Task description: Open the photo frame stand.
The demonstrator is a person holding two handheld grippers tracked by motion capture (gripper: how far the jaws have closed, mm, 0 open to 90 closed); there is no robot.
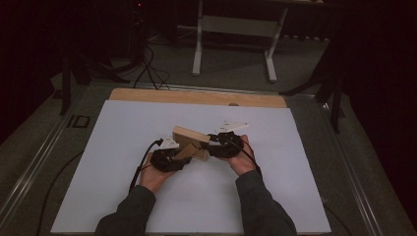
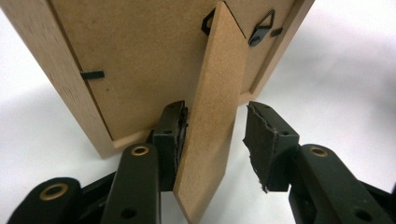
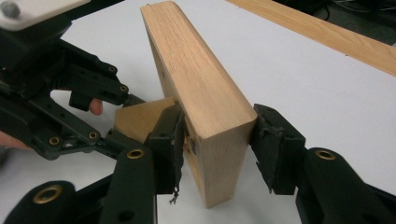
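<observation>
High view shows two forearms in dark sleeves at the bottom centre. Left gripper (image 1: pixel 169 158) and right gripper (image 1: pixel 223 145) meet at a light wooden picture frame (image 1: pixel 189 140) in the middle of the white tabletop (image 1: pixel 123 147). Left gripper view: the brown fibreboard stand leg (image 2: pixel 210 121) of the frame is between the jaws, touching one pad, the other apart, so half-wide. Right gripper view: the jaws stand around the frame edge, one pad touching, the other just beside.
</observation>
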